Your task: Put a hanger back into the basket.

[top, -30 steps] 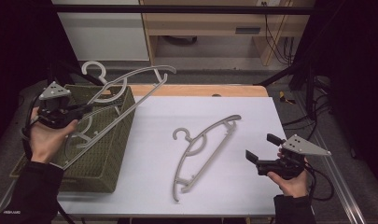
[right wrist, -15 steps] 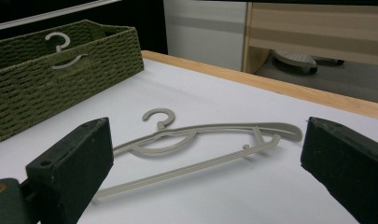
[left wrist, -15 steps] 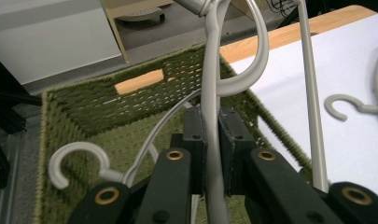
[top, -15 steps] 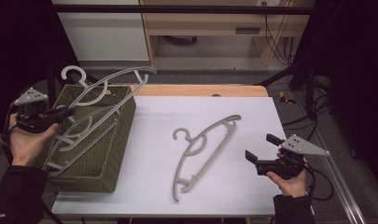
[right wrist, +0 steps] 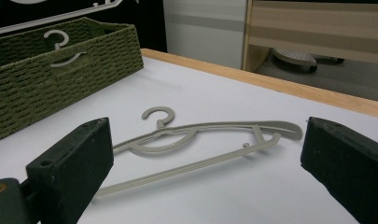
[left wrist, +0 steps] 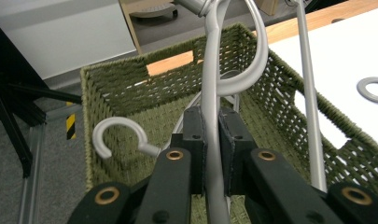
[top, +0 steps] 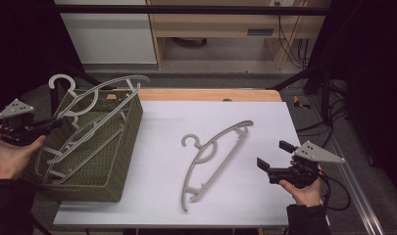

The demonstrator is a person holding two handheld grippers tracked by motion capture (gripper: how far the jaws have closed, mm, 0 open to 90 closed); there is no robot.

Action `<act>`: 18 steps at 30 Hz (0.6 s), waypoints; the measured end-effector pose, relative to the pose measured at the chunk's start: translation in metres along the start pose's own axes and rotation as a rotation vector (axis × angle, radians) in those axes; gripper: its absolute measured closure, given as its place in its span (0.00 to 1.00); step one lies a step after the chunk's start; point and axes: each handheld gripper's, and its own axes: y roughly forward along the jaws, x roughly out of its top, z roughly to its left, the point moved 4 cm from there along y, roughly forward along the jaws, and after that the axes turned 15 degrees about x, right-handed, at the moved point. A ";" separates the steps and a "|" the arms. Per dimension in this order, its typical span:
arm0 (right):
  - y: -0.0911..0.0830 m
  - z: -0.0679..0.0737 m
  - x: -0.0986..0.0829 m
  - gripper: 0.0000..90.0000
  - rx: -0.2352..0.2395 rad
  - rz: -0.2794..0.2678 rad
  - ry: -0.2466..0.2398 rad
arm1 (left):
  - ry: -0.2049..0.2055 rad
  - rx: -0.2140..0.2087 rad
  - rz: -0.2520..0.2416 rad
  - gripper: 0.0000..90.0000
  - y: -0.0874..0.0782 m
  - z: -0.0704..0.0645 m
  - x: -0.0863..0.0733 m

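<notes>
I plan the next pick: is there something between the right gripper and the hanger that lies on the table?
Nothing visible. The right gripper is open, and bare white table separates it from the hanger.

1. I am drawing my left gripper (top: 53, 123) back toward the table's left edge, off the green woven basket (top: 122, 161).
2. I am lowering the clamped grey plastic hanger (top: 95, 100) along with it; it is tipping flatter over the basket.
3. Its hook (top: 62, 81) is sliding leftward past the basket's far rim.
</notes>
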 end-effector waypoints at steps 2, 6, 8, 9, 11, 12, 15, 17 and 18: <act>0.000 0.000 0.000 0.03 0.000 -0.001 -0.001 | -0.004 0.002 0.008 0.92 0.001 0.003 -0.003; 0.000 0.000 0.000 0.03 -0.001 0.000 0.002 | -0.003 0.016 0.017 0.92 0.004 0.007 -0.008; 0.000 0.000 0.000 0.03 0.000 -0.001 -0.001 | 0.016 0.028 0.025 0.92 0.005 0.009 -0.010; 0.000 0.000 0.000 0.03 -0.001 0.000 0.001 | 0.005 0.030 0.022 0.92 0.006 0.009 -0.012; -0.001 0.000 0.000 0.03 0.000 -0.001 0.004 | 0.028 0.039 0.035 0.92 0.008 0.011 -0.015; -0.001 0.000 0.000 0.03 0.000 -0.002 0.004 | 0.025 0.041 0.039 0.92 0.008 0.012 -0.016; -0.002 0.000 0.000 0.03 0.001 -0.002 0.002 | 0.033 0.049 0.048 0.92 0.011 0.014 -0.021; -0.002 0.000 0.000 0.03 0.000 -0.003 0.002 | 0.038 0.052 0.054 0.92 0.012 0.015 -0.024; -0.002 0.000 0.000 0.03 0.001 -0.003 0.002 | 0.044 0.054 0.057 0.92 0.012 0.016 -0.025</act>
